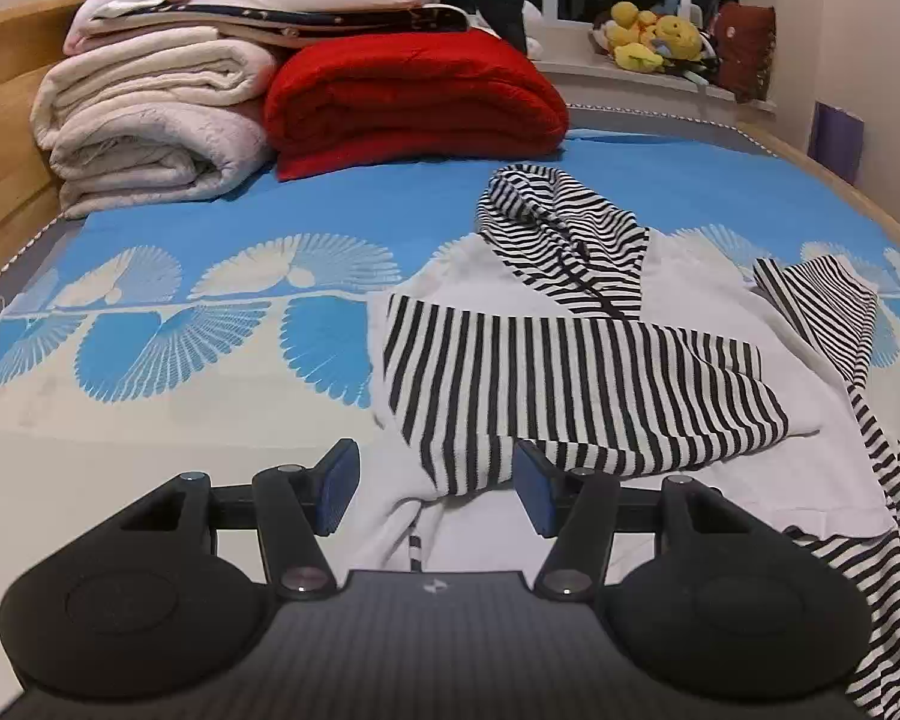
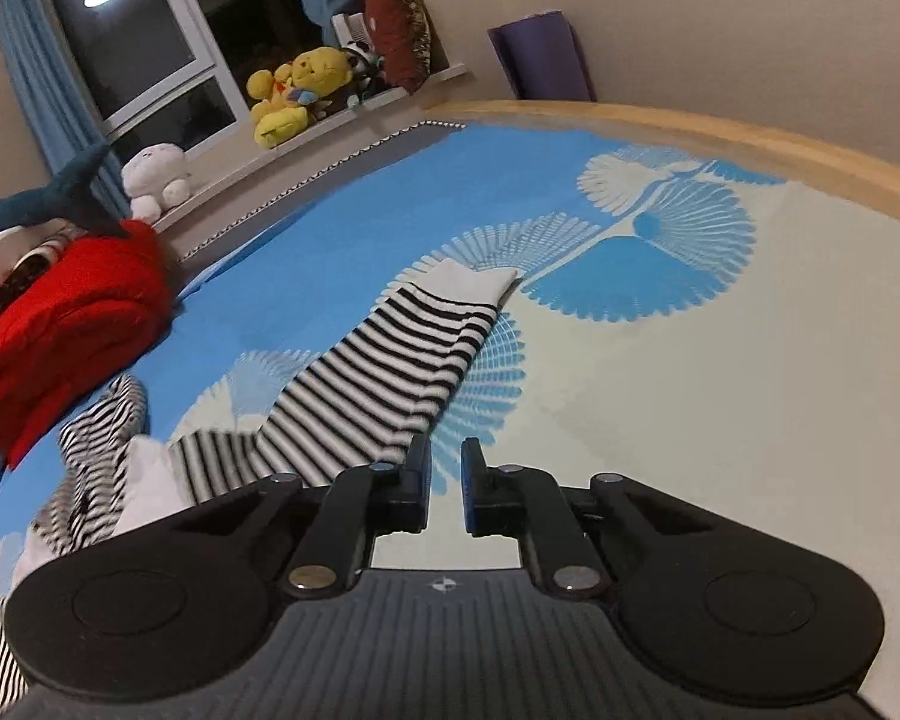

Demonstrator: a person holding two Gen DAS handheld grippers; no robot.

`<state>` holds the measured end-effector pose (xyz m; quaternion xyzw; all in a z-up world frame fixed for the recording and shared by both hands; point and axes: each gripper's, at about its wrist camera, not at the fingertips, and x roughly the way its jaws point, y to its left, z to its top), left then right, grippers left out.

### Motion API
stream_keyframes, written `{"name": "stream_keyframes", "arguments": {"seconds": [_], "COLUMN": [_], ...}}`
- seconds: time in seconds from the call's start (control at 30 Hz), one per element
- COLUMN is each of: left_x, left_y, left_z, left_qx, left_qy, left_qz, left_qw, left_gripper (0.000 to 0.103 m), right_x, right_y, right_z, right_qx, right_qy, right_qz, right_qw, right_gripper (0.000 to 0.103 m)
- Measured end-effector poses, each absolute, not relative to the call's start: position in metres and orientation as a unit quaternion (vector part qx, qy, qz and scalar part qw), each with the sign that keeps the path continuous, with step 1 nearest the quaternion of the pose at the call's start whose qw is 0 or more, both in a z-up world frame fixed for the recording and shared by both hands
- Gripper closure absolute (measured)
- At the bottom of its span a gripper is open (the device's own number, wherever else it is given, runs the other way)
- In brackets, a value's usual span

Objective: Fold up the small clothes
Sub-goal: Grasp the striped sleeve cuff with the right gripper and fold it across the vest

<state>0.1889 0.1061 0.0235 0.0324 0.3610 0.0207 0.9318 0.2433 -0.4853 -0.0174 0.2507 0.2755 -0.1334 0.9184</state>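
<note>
A small white hoodie with black-and-white striped hood and sleeves (image 1: 570,372) lies on the blue patterned bed sheet (image 1: 210,276). One striped sleeve is folded across its white body. My left gripper (image 1: 435,480) is open just above the hoodie's near edge, with fabric between the jaws but not clamped. In the right wrist view the other striped sleeve (image 2: 390,372) stretches out over the sheet, its white cuff far. My right gripper (image 2: 446,468) is nearly shut, with a narrow gap and nothing in it, beside the sleeve's near end.
Folded white blankets (image 1: 150,120) and a red blanket (image 1: 414,102) are stacked at the far left of the bed. Plush toys (image 2: 300,90) sit on the window sill. The wooden bed frame (image 2: 750,138) runs along the right. A purple roll (image 2: 540,60) leans on the wall.
</note>
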Motion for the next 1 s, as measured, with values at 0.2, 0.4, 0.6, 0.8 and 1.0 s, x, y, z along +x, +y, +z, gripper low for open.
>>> {"name": "stream_keyframes", "arguments": {"seconds": [0.2, 0.4, 0.6, 0.8, 1.0], "left_x": [0.197, 0.199, 0.198, 0.199, 0.196], "left_y": [0.106, 0.11, 0.111, 0.11, 0.115], "left_z": [0.017, 0.014, 0.012, 0.014, 0.024], "left_qx": [0.037, 0.03, 0.031, 0.028, 0.003], "left_qy": [0.375, 0.386, 0.393, 0.394, 0.379], "left_qz": [0.025, 0.026, 0.023, 0.018, 0.016], "left_qw": [0.926, 0.922, 0.919, 0.919, 0.925], "left_gripper": [0.041, 0.041, 0.041, 0.041, 0.041], "right_x": [0.312, 0.361, 0.393, 0.405, 0.403], "right_y": [-0.491, -0.503, -0.517, -0.526, -0.493], "right_z": [-0.064, -0.093, -0.111, -0.115, -0.072], "right_qx": [0.267, 0.289, 0.304, 0.328, 0.264], "right_qy": [0.281, 0.277, 0.258, 0.242, 0.182], "right_qz": [-0.143, -0.161, -0.179, -0.204, -0.244], "right_qw": [0.911, 0.902, 0.899, 0.89, 0.915], "right_gripper": [0.078, 0.059, 0.059, 0.103, 0.103]}}
